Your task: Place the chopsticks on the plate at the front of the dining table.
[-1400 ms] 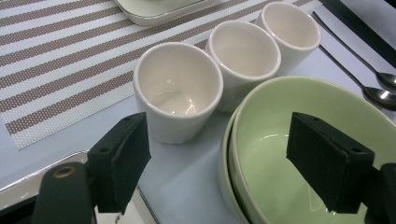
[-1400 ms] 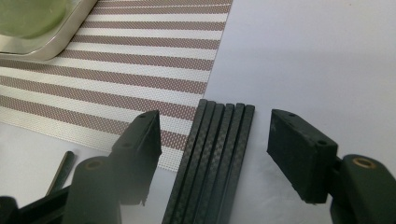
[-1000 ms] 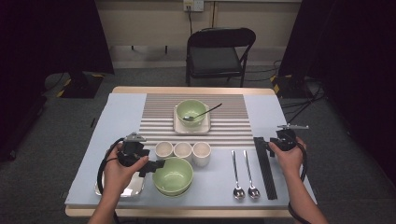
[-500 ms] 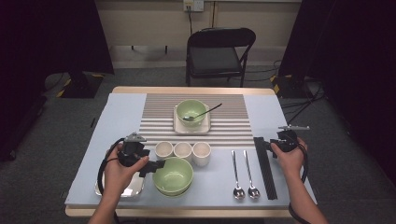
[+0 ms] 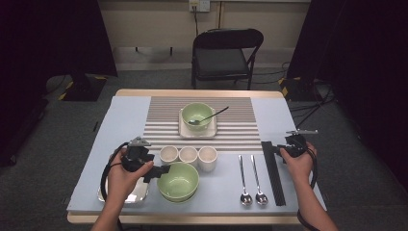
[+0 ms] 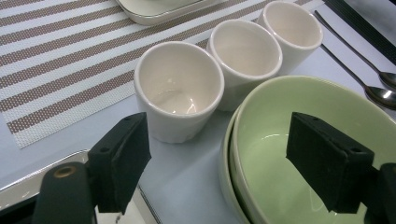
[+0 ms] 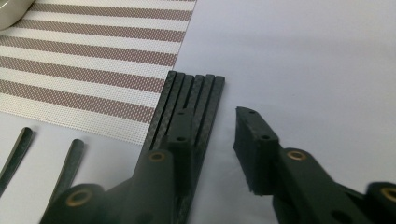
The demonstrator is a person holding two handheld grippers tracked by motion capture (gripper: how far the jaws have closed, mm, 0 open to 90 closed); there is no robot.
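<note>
Closing in on the right: the right tool (image 7: 210, 144) has been drawing its jaws closer over the last moment, while both hands have kept their places. One jaw sits on top of the flat black ribbed strip bundle (image 7: 196, 95), the other stands just off its edge, so the jaws are narrowed but apart, nothing clamped yet. That black bundle lies lengthwise on the pale blue surface (image 5: 120, 120), at its right side, just right of two steel spoons (image 5: 252, 175) laid side by side.

Over on the left, the left tool (image 6: 219, 163) stands wide apart, one jaw hanging inside the pale green glazed bowl (image 6: 280, 140), the other outside it near the closest of three cream ceramic cups (image 6: 180, 93) set in a touching row. That green bowl looks like a stack of two at the surface's near edge. A steel tray (image 5: 134, 192) sits under the left hand (image 5: 122, 175).

Further back, a brown and white striped mat (image 5: 168, 120) carries a square cream plate (image 5: 185, 131) with a second green bowl (image 5: 197, 113) and a dark spoon (image 5: 214, 115) leaning in it.

Beyond the surface: a black folding chair (image 5: 226, 53), grey carpet (image 5: 48, 159), dark curtains (image 5: 48, 38) on both sides, and a wall socket (image 5: 199, 5) at the back.
</note>
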